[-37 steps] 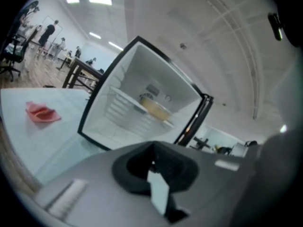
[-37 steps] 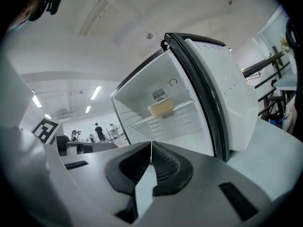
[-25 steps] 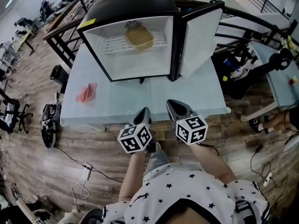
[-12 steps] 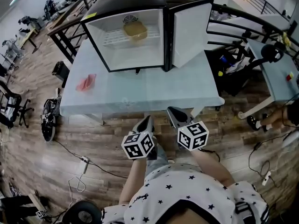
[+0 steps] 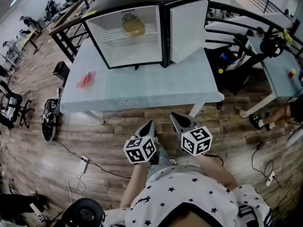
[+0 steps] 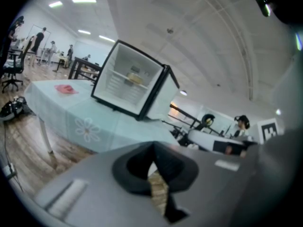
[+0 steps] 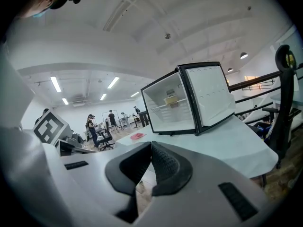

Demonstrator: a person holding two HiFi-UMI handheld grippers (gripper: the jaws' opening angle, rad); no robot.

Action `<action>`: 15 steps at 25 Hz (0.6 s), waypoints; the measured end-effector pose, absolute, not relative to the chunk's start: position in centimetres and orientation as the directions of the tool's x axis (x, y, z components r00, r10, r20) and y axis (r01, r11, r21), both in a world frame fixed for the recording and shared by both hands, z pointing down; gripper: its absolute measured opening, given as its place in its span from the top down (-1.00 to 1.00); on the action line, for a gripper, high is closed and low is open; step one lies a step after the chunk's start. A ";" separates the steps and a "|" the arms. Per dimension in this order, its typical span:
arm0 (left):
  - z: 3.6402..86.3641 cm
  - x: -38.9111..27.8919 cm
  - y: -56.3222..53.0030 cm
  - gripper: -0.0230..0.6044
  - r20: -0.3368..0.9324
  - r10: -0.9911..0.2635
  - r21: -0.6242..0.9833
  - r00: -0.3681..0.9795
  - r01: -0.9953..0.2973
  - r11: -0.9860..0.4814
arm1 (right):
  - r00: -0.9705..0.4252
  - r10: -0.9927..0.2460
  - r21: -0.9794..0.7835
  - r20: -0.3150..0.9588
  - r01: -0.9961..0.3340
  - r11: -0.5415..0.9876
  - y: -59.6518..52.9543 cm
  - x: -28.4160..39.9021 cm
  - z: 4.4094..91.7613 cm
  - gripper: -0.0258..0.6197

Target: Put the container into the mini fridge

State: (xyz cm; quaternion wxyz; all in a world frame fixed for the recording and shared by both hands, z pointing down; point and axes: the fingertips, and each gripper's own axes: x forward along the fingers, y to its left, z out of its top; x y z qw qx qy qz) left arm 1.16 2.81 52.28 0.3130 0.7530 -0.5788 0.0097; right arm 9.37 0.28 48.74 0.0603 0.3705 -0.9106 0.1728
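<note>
Boxy tan container (image 5: 133, 27) rests on wire shelf (image 5: 111, 33) inside mini fridge (image 5: 130, 53).

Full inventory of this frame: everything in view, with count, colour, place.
fridge: one, black, white inside, at the table's far end, door open to the right
container: one, tan, on the fridge's wire shelf
cloth: one, pink, on the table left of the fridge
table: one, pale blue-green cover, ahead of the person
chair: at least one, black, on the floor far left
left gripper: grey, jaws shut, empty, short of the table's near edge
right gripper: grey, jaws shut, empty, beside the left gripper
</note>
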 end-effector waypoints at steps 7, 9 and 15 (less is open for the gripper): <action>52.2 1.3 3.3 0.91 0.379 -0.867 0.461 0.322 -0.879 -0.125 | -0.727 -0.648 -0.277 0.228 -0.686 0.673 0.8 9.4 48.7 0.85; 52.1 1.4 3.2 0.91 0.378 -0.867 0.460 0.324 -0.879 -0.128 | -0.727 -0.649 -0.272 0.225 -0.687 0.674 0.7 9.4 48.6 0.85; 51.9 1.3 2.9 0.91 0.374 -0.869 0.462 0.325 -0.877 -0.129 | -0.729 -0.652 -0.258 0.209 -0.684 0.682 0.4 9.2 48.1 0.86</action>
